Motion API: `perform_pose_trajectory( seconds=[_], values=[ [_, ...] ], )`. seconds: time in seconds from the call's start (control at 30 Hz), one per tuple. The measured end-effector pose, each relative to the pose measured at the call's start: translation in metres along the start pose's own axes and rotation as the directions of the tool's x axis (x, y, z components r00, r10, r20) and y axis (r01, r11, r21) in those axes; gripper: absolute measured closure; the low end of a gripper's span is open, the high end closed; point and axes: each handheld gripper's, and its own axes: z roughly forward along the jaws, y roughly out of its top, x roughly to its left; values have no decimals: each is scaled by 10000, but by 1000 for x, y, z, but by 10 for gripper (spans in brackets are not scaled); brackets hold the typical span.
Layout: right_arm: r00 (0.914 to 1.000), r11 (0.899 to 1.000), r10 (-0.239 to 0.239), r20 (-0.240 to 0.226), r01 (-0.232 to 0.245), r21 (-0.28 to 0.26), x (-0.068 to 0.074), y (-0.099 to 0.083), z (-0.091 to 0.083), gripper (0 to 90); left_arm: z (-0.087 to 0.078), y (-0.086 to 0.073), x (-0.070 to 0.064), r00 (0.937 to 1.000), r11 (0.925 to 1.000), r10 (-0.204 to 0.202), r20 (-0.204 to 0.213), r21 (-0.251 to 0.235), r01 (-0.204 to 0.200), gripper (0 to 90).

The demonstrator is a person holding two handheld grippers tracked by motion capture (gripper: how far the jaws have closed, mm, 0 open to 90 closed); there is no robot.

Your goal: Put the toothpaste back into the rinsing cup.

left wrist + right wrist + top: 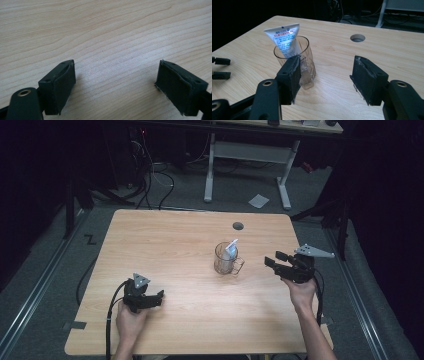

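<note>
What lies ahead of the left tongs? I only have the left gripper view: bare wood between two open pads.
Observer: A clear cup stands near the table's middle, off to the right of the left tongs.
Operator: Anything in it?
Observer: A white tube, leaning on the rim, flat end up.
Operator: And the other hand?
Observer: The right tongs are open, facing the cup, not touching it.
</note>
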Motion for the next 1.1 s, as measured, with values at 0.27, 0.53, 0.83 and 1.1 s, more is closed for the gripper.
perform_pose_trajectory(
  seconds=[0.27,0.53,0.83,1.1],
  values=[
    [9996,10000,70,270,-69,-47,-5,-7,-7,403,0,0,0,10000,10000,-8,-5,-4,8,159],
    [9982,9995,320,511,-321,5,-11,-20,-11,409,0,0,0,10000,10000,-15,-8,-7,15,159],
    [9963,9984,549,659,-558,114,-15,-35,-12,417,0,0,0,10000,10000,-11,-9,-3,11,159],
    [9959,9977,567,707,-592,341,-15,-46,-6,421,0,0,0,10000,10000,-13,-7,-3,13,159]
  ],
)
